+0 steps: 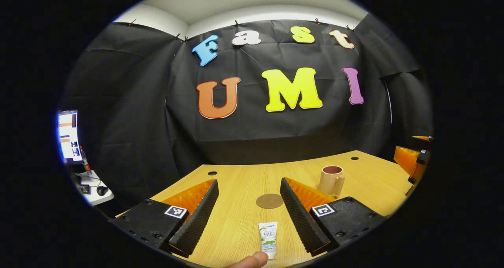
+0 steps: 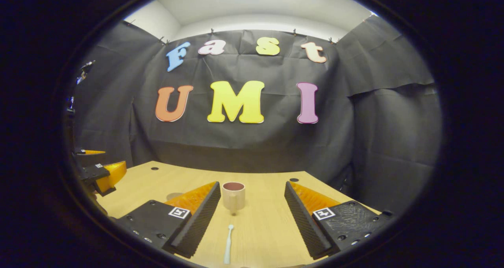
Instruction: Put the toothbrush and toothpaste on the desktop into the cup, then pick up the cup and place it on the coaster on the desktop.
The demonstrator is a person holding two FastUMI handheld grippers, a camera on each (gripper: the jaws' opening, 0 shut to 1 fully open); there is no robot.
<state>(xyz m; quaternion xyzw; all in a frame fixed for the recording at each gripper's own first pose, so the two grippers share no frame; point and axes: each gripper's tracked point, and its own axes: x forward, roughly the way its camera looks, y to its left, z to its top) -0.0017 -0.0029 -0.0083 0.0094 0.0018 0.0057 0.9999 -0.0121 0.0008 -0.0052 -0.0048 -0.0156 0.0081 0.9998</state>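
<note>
White toothpaste (image 1: pixel 268 238) tube's green-printed label too small to read.

Two handheld two-finger grippers, matching build.

Left gripper (image 1: pixel 248 215) and right gripper (image 2: pixel 250 217): each has two wedge-shaped fingers with ribbed inner faces and ridged sloping backs, mounted on black blocks. Every block carries dark screws set along its edge and a square black-and-white marker tag on top. A bare fingertip (image 1: pixel 249 261) shows below the left gripper.

Toothpaste (image 1: pixel 268 239) flat between open hand-held gripper (image 1: pixel 249 209) fingers, coaster (image 1: pixel 269 201) beyond.
</note>
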